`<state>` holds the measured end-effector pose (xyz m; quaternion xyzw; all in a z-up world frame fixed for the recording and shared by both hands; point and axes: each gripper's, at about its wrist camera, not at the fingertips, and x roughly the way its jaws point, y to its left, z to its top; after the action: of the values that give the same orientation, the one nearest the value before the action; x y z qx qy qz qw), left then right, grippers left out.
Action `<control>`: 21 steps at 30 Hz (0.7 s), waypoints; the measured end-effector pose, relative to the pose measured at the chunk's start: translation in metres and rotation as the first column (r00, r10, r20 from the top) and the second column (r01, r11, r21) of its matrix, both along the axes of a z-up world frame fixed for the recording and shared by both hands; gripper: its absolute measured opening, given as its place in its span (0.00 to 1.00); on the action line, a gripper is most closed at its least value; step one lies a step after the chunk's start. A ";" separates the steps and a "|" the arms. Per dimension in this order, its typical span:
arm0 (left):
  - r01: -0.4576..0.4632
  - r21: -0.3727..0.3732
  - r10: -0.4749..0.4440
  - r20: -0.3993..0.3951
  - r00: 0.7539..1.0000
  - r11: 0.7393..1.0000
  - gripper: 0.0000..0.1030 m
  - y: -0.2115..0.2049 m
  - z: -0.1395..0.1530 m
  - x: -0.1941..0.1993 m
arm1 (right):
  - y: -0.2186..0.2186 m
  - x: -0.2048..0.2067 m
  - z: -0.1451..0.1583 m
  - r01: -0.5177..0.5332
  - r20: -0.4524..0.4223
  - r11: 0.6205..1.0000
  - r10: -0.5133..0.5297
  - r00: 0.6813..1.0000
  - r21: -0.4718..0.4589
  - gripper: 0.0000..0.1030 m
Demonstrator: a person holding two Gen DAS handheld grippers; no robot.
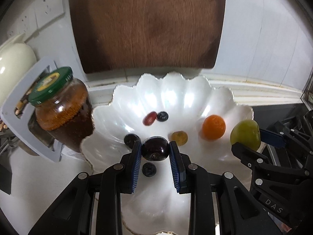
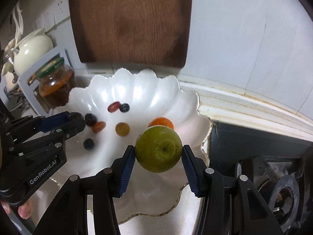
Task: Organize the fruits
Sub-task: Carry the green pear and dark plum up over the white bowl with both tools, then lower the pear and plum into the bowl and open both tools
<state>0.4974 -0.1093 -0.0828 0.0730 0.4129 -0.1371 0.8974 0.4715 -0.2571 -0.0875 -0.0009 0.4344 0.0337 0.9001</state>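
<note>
A white scalloped bowl (image 1: 172,80) (image 2: 137,74) lies below both grippers. My left gripper (image 1: 155,146) is shut on a dark purple plum (image 1: 155,148) just above the bowl's near side. In the bowl lie a red grape (image 1: 150,118), two blueberries (image 1: 162,116) (image 1: 149,169), a dark grape (image 1: 131,140), a yellow grape (image 1: 179,137) and a small orange (image 1: 213,126). My right gripper (image 2: 158,152) is shut on a green round fruit (image 2: 158,148), stem end toward the camera, over the bowl's right side. In the right wrist view the left gripper (image 2: 76,122) reaches in from the left.
A dark wooden cutting board (image 1: 148,25) leans on the wall behind the bowl. Left of the bowl stand a green-lidded jar (image 1: 60,107), a grey frame (image 1: 11,105) and a cream teapot (image 2: 31,49). A gas stove burner (image 2: 283,192) lies right of it.
</note>
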 end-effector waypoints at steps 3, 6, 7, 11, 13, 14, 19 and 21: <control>0.010 0.011 -0.009 -0.026 1.000 1.000 0.28 -0.003 -0.007 0.004 | 0.000 0.004 -0.008 -0.003 -0.025 1.000 0.003 1.000 0.002 0.49; 0.019 0.020 -0.018 -0.053 0.998 1.000 0.28 -0.005 -0.013 0.009 | 0.000 0.007 -0.015 -0.008 -0.049 1.000 0.008 0.999 0.006 0.49; 0.019 0.019 -0.018 -0.059 0.998 1.000 0.28 -0.006 -0.014 0.010 | 0.000 0.008 -0.017 -0.009 -0.055 1.000 0.010 0.998 0.006 0.49; 0.030 0.029 -0.028 -0.084 0.996 0.999 0.29 -0.007 -0.018 0.015 | -0.001 0.011 -0.026 -0.011 -0.081 1.000 0.013 0.997 0.021 0.49; 0.032 0.031 -0.029 -0.095 0.995 0.999 0.36 -0.007 -0.020 0.018 | -0.001 0.012 -0.026 -0.011 -0.085 1.000 0.012 0.996 0.021 0.50; 0.026 0.035 -0.022 -0.088 0.996 0.999 0.40 -0.006 -0.020 0.018 | 0.000 0.012 -0.024 -0.011 -0.078 1.000 0.012 0.997 0.016 0.51; -0.003 0.050 0.006 -0.058 0.998 0.999 0.52 0.000 -0.012 0.014 | 0.001 0.010 -0.014 -0.011 -0.051 1.000 0.010 0.999 -0.019 0.56; -0.027 0.050 0.029 -0.040 0.999 0.998 0.58 0.005 -0.006 0.009 | 0.001 0.006 -0.010 -0.001 -0.039 1.000 0.000 0.999 -0.023 0.56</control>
<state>0.5060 -0.1040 -0.0888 0.0866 0.4352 -0.1157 0.8887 0.4772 -0.2558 -0.0979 -0.0108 0.4524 0.0287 0.8913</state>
